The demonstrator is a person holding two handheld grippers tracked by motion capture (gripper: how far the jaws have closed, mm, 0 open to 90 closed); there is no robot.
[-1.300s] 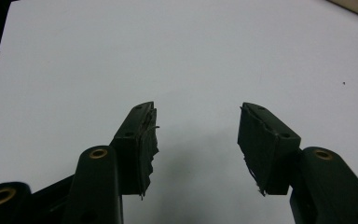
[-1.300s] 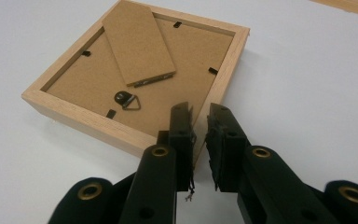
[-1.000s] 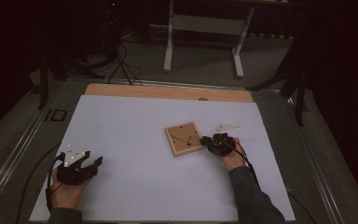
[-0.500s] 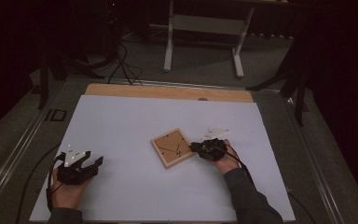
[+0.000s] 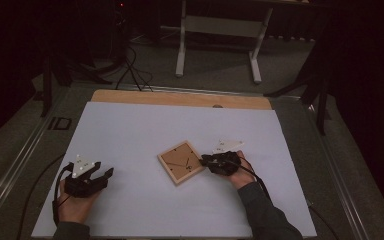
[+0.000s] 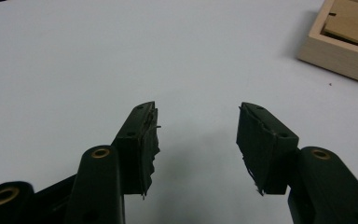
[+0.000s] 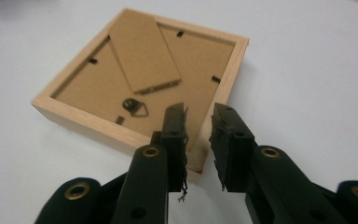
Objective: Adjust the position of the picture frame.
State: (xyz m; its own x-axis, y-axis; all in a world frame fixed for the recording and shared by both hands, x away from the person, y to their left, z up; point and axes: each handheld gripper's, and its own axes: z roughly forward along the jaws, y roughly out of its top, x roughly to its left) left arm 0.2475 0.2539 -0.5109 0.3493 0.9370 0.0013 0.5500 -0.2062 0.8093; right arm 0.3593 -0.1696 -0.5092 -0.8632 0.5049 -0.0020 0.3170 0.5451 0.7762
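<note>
A dark room surrounds a white bench (image 5: 130, 135) with a wooden strip (image 5: 180, 98) along its far edge; a grey stand (image 5: 219, 30) sits on the floor beyond. A square wooden frame (image 5: 181, 161) lies back-side up near the bench's middle, turned cornerwise — its cardboard backing, folded stand flap (image 7: 142, 51) and small metal hanger (image 7: 133, 106) face upward. The right gripper (image 7: 199, 122) sits at the frame's right corner, its jaws narrowly parted with the frame's near rim between them; whether they actually pinch the rim I cannot tell. The left gripper (image 6: 196, 128) rests near the bench's near-left corner, well apart from the frame, jaws spread wide over bare white surface — nothing between them.
</note>
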